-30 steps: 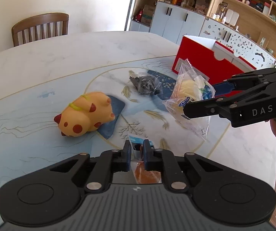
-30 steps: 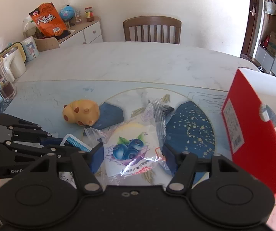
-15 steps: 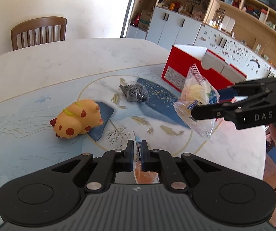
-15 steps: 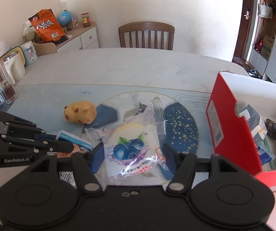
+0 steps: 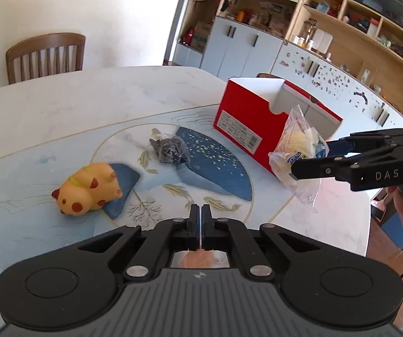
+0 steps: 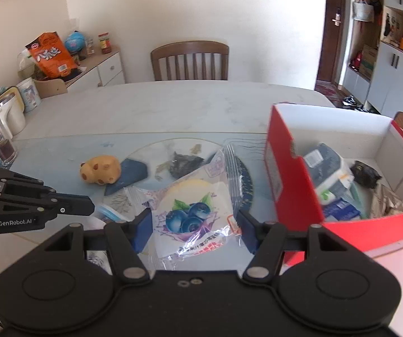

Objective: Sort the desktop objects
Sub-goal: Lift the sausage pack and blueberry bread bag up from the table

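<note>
Nearest the right wrist camera, the right gripper [image 6: 193, 224] clamps a clear blueberry snack bag [image 6: 193, 213] between its blue pads, held off the table with the red box [image 6: 297, 168] at about two o'clock. The left gripper [image 5: 201, 219] has its jaws pinched together on a thin flat packet [image 5: 200, 258], seen only as an orange sliver behind them. Several packets already lie in the box, so sorting looks well under way. Farther out on the table [image 5: 89, 98], an orange spotted toy [image 5: 87, 189] at ten o'clock and a dark crinkled wrapper [image 5: 169, 150] near twelve are left, and both carried items are not yet dropped.
</note>
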Tool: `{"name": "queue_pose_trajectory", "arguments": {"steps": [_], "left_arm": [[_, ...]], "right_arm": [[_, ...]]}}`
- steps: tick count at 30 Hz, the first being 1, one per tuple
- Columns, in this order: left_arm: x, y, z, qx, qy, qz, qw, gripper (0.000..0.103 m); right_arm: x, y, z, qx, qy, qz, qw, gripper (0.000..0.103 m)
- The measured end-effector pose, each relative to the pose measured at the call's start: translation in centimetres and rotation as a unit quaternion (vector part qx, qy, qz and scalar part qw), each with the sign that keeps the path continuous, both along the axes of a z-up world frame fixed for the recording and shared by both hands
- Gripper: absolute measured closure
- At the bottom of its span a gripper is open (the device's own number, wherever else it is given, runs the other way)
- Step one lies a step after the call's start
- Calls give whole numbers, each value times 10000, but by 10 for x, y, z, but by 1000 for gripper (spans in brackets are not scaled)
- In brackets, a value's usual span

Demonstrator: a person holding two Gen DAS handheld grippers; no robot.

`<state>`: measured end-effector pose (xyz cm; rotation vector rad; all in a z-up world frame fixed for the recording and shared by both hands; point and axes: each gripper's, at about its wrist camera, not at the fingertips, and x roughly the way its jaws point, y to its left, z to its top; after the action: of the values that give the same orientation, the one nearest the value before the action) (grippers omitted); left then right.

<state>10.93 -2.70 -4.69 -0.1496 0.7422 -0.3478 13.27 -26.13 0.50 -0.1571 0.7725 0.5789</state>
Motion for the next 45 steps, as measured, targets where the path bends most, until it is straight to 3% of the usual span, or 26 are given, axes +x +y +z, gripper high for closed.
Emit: {"name": "queue_pose_trajectory", "arguments": {"steps": [11, 25, 26, 28, 30, 34, 45], "left_arm": [[1, -2, 0, -211, 268, -77, 9994, 103], [-1, -23, -23, 413, 596, 38, 9974, 99], [-1, -24, -23, 389, 597, 28, 9975, 97], [-2, -26, -24, 475, 581, 30, 9972, 80], [-2, -28, -24, 525, 588, 73, 9969, 20], [0, -29, -25, 467, 642, 201, 9966, 19], [8, -51, -48, 805, 860, 533, 9916, 19]], "right_arm": [[-5, -26, 1, 43, 54, -188, 9998, 40], [-8, -34, -3, 14, 122, -172, 9998, 40], [-8, -33, -4, 4, 119, -171, 9998, 40], [-9, -35, -4, 2, 124, -168, 9998, 40], [-10, -36, -4, 8, 135, -169, 9998, 40], [-12, -38, -4, 8, 125, -140, 9998, 40], [-12, -39, -7, -14, 138, -100, 9999, 40]]}}
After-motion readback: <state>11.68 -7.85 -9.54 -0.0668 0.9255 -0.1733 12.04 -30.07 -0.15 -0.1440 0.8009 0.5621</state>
